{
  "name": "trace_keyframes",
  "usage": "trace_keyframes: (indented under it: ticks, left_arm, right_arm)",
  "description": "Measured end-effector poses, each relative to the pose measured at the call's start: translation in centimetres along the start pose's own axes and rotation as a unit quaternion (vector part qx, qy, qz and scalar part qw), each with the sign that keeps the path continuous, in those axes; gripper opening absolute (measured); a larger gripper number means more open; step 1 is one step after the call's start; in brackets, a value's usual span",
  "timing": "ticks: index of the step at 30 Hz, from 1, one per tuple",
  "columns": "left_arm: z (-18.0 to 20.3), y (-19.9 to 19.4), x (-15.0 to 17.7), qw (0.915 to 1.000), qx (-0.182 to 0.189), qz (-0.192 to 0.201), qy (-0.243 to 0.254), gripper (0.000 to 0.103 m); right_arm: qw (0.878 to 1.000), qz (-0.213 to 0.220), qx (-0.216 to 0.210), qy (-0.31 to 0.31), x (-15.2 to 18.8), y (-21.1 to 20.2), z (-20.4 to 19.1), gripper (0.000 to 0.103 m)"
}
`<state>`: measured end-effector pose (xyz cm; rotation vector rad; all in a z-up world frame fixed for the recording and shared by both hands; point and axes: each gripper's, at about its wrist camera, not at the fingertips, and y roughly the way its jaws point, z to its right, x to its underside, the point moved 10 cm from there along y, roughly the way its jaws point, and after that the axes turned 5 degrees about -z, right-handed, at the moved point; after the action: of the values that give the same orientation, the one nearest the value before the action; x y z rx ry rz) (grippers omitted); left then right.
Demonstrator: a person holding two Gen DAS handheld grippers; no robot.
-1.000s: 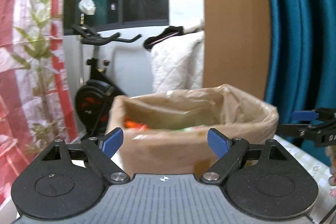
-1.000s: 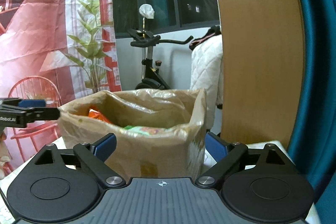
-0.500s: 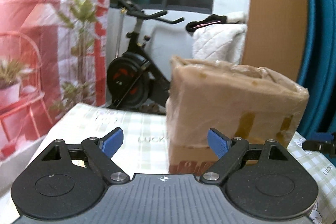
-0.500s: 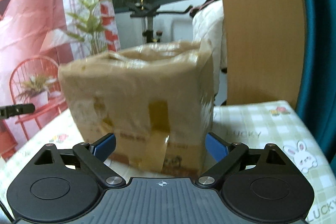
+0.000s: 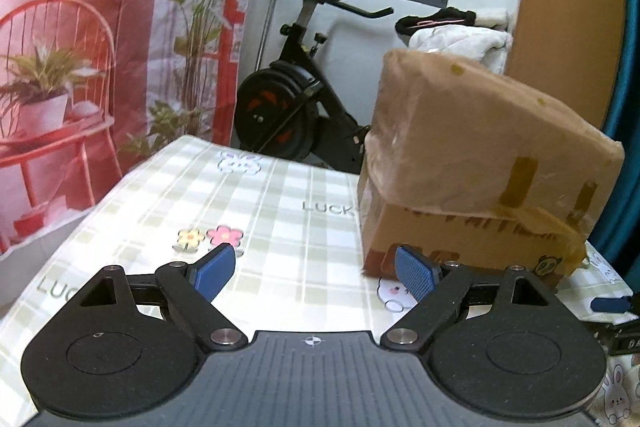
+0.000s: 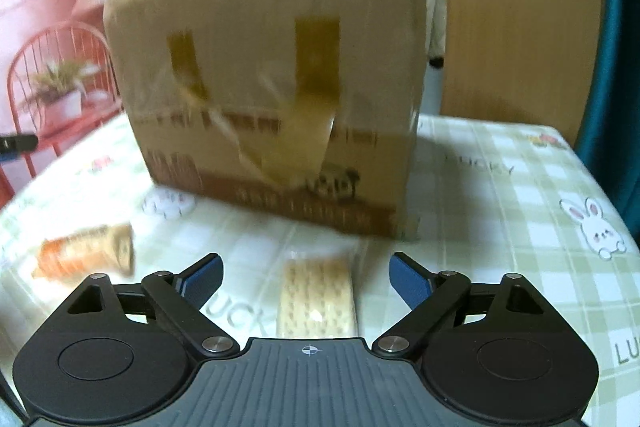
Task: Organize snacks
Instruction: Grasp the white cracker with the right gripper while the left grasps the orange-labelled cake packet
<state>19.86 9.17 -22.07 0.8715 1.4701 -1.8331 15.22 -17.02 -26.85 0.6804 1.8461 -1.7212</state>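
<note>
I'm closing my right gripper (image 6: 306, 273) over the cracker packet (image 6: 316, 301) lying between its pads, not yet touching, before the box (image 6: 272, 75). Left gripper (image 5: 316, 273) is hanging wide apart, empty.

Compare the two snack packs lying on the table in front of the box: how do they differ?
The cracker pack is pale, in clear wrap; the orange snack pack is orange and tan. The cracker pack lies between the closing jaws of the right gripper, untouched; the orange snack pack lies off to the left. Both lie flat on the tablecloth.
</note>
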Motion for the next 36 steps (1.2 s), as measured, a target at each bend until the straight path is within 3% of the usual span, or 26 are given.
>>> trace_keyframes:
  ticks: [7, 14, 24, 34, 36]
  left_arm:
    - [0.4, 0.8, 1.6, 0.9995, 0.003, -0.023, 0.019, 0.089]
    - [2.0, 2.0, 3.3, 0.9951, 0.041, -0.052, 0.074, 0.089]
    - [5.2, 3.2, 6.4, 0.9808, 0.102, -0.104, 0.129, 0.089]
    - [6.2, 5.4, 8.1, 0.9771, 0.071, -0.127, 0.155, 0.087]
    - [6.4, 5.7, 8.2, 0.9778, 0.062, -0.127, 0.155, 0.074]
  right_arm:
    - [1.000, -0.017, 0.013, 0.003, 1.4, 2.0, 0.2, 0.066]
    - [1.000, -0.013, 0.009, 0.013, 1.3, 3.2, 1.3, 0.045]
    - [1.000, 0.002, 0.020, -0.017, 1.5, 3.2, 0.8, 0.044]
    - [1.000, 0.004, 0.022, -0.019, 1.5, 3.2, 0.8, 0.044]
    - [1.000, 0.004, 0.022, -0.020, 1.5, 3.2, 0.8, 0.045]
